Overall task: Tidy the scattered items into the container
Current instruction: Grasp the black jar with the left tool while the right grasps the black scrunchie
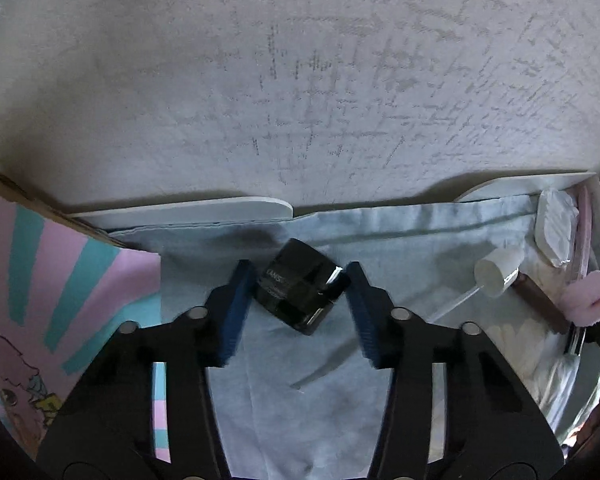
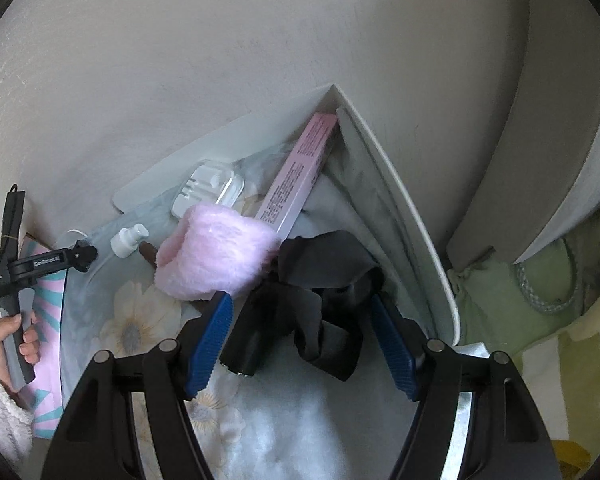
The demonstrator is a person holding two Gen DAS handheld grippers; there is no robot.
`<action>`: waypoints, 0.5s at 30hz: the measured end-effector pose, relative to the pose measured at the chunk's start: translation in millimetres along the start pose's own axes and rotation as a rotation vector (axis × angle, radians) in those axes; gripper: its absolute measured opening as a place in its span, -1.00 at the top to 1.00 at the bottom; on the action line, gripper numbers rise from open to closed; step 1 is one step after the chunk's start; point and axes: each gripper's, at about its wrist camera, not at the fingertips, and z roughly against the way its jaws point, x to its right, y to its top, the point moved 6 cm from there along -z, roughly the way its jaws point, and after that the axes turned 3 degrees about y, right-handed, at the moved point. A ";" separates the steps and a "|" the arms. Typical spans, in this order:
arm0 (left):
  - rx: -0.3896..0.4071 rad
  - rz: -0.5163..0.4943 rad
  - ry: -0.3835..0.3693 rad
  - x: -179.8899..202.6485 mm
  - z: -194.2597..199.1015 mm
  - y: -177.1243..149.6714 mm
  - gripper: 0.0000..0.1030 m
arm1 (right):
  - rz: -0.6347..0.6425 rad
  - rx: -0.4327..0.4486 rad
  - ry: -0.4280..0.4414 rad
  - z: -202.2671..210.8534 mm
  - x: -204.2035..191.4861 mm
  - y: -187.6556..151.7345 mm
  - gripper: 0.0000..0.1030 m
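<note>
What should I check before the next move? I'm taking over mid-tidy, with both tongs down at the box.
1. Black jar sits between the pads of the left tongs: ok.
2. Pads pressing firmly on the jar: cannot tell.
3. Jar upright: not ok, it is tilted.
4. Dark cloth lies between the pads of the right tongs: ok.
5. Right tongs gripping the cloth: cannot tell.
6. Right tongs inside the white box: ok.
</note>
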 end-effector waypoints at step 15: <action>0.033 -0.011 -0.029 15.3 40.0 -26.3 0.17 | 0.002 0.011 0.091 6.2 -11.1 -2.5 0.61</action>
